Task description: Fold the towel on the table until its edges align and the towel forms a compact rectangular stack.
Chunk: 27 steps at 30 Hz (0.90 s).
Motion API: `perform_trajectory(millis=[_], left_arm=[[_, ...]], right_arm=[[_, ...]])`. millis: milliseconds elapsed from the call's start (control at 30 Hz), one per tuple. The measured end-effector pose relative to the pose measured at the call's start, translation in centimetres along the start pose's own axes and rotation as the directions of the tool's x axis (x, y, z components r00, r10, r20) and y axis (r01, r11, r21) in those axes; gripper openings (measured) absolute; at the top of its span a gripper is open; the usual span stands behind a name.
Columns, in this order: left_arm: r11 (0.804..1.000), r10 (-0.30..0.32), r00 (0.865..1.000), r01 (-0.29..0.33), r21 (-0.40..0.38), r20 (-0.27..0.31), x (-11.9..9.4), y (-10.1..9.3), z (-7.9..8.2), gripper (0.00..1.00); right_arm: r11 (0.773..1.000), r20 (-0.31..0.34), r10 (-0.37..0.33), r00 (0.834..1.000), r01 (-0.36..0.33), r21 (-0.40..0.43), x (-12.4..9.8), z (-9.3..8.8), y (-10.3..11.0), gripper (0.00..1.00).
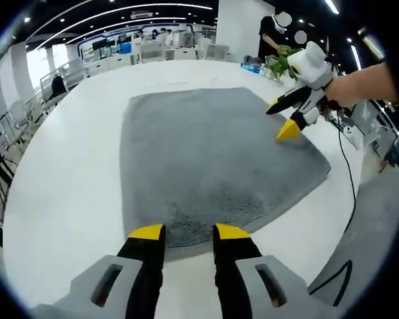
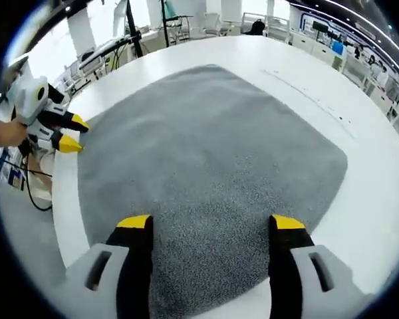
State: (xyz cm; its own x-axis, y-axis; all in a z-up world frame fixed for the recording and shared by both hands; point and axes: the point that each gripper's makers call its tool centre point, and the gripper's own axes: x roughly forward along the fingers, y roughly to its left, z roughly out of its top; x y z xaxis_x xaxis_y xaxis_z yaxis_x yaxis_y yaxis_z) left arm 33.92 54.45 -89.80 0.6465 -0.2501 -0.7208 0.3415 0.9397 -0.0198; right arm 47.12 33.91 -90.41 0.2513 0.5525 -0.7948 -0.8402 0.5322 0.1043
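A large white table (image 1: 66, 193) is seen in an open-plan office, with ceiling light strips, desks and chairs ranged behind it. A grey towel (image 1: 206, 166) is spread flat and unfolded on the tabletop, with bare white surface left all around it. In the left gripper view, wide clear table is found to the left of the towel; the towel's near edge lies just ahead of the left gripper (image 1: 183, 232), whose yellow-tipped jaws are held slightly apart and grip nothing. At the towel's right edge the right gripper (image 1: 284, 119) is held by a hand (image 1: 359, 83), its jaws parted over the cloth. A potted plant (image 1: 279, 63) and a standing person (image 1: 272, 33) are seen at the table's far side, and a black cable (image 1: 346, 173) runs off the right edge.

In the right gripper view, the left gripper (image 2: 73, 133) is seen at the towel's left border, beside the table edge. The towel (image 2: 213, 166) fills the middle, and the right gripper (image 2: 209, 226) is held over its near part with jaws spread wide, nothing between them. Bare table (image 2: 379, 193) is left to the right.
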Motion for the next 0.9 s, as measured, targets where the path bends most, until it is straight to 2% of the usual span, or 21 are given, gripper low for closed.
perform_trajectory(millis=[67,167,300,367,500,567,733,900], left_arm=[[0.999,0.009,1.000,-0.010,0.033,0.027,-0.2,-0.3,1.1,0.30],[0.999,0.014,0.994,-0.018,0.039,0.104,-0.7,-1.3,4.0,0.30],[1.000,-0.001,0.992,-0.003,0.025,0.130,-0.9,-3.0,5.9,0.32],[0.999,-0.001,0.988,-0.004,0.034,0.151,-1.2,-4.5,7.2,0.32],[0.999,-0.008,0.985,0.001,0.044,0.174,-0.9,-6.3,8.5,0.33],[0.999,-0.012,0.983,0.004,0.048,0.184,-1.2,-7.5,9.4,0.33],[0.997,-0.033,0.979,0.019,0.071,0.203,-1.0,-9.8,10.6,0.34],[0.995,-0.051,0.975,0.031,0.094,0.216,-0.2,-11.6,11.3,0.34]], right_arm=[[1.000,0.036,-0.010,0.999,0.010,0.000,-1.0,0.8,-0.5,0.69],[1.000,0.058,-0.009,0.998,0.009,0.002,-2.1,1.4,-1.7,0.69],[1.000,0.088,-0.010,0.996,0.011,-0.011,-3.5,2.0,-3.0,0.69],[1.000,0.090,-0.008,0.996,0.011,-0.023,-3.9,2.0,-3.6,0.69],[0.999,0.117,-0.010,0.993,0.014,-0.031,-5.5,2.2,-4.0,0.68],[1.000,0.126,-0.011,0.992,0.014,-0.027,-5.5,2.5,-4.8,0.67],[1.000,0.148,-0.016,0.989,0.020,-0.022,-6.6,1.9,-5.5,0.66],[0.999,0.174,-0.026,0.984,0.030,-0.018,-7.3,2.1,-7.7,0.63]])
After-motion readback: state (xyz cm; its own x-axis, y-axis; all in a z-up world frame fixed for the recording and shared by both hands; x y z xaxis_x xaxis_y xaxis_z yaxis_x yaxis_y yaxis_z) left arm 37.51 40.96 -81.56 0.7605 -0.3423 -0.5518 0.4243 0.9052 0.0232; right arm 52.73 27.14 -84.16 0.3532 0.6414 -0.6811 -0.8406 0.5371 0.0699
